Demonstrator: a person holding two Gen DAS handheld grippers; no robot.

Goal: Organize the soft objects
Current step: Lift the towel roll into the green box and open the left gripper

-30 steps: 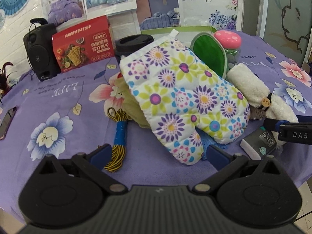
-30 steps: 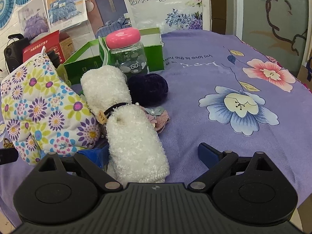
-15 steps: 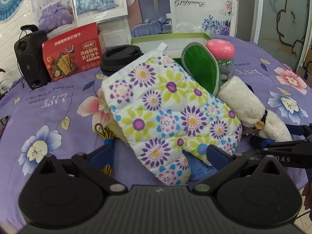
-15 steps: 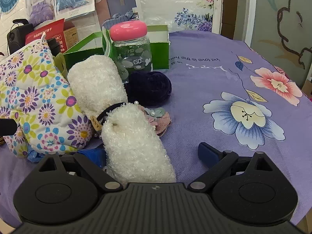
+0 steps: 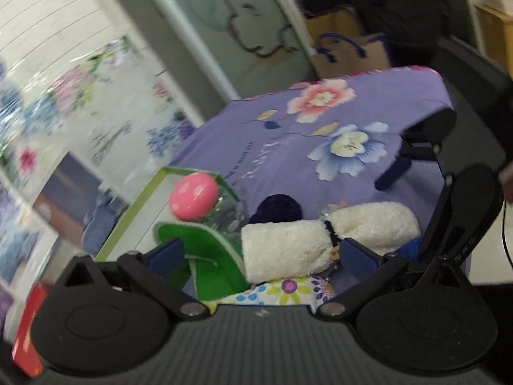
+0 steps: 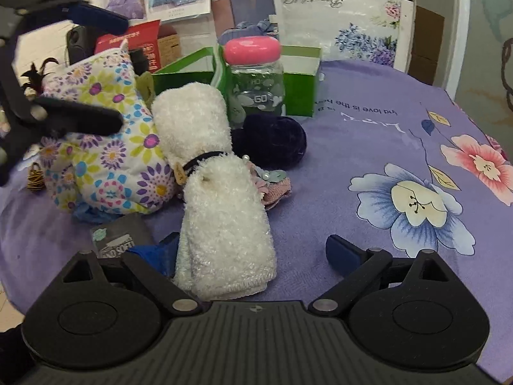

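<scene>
A rolled white fluffy towel (image 6: 218,192) tied with a black band lies on the purple floral cloth; it also shows in the left wrist view (image 5: 285,247). A floral oven mitt (image 6: 105,147) leans beside it on the left. A dark navy soft pouch (image 6: 272,141) and a pink fabric piece (image 6: 275,186) lie behind it. My right gripper (image 6: 253,250) is open, its jaws around the towel's near end. My left gripper (image 5: 261,255) is open, tilted, hovering above the mitt (image 5: 282,292) and the towel; it shows in the right wrist view (image 6: 64,67).
A green box (image 6: 298,80) stands at the back with a pink-lidded glass jar (image 6: 253,73) in front. A green mitt (image 5: 211,256) leans there. A red cracker box (image 6: 128,41), black speaker (image 6: 77,45), small dark packet (image 6: 118,237) and yellow-black cord (image 6: 35,176) are at the left.
My left gripper has lifted and swung sharply right, tilting, from facing the mitt to hovering over mitt and towel. My right gripper has moved slightly forward along the towel.
</scene>
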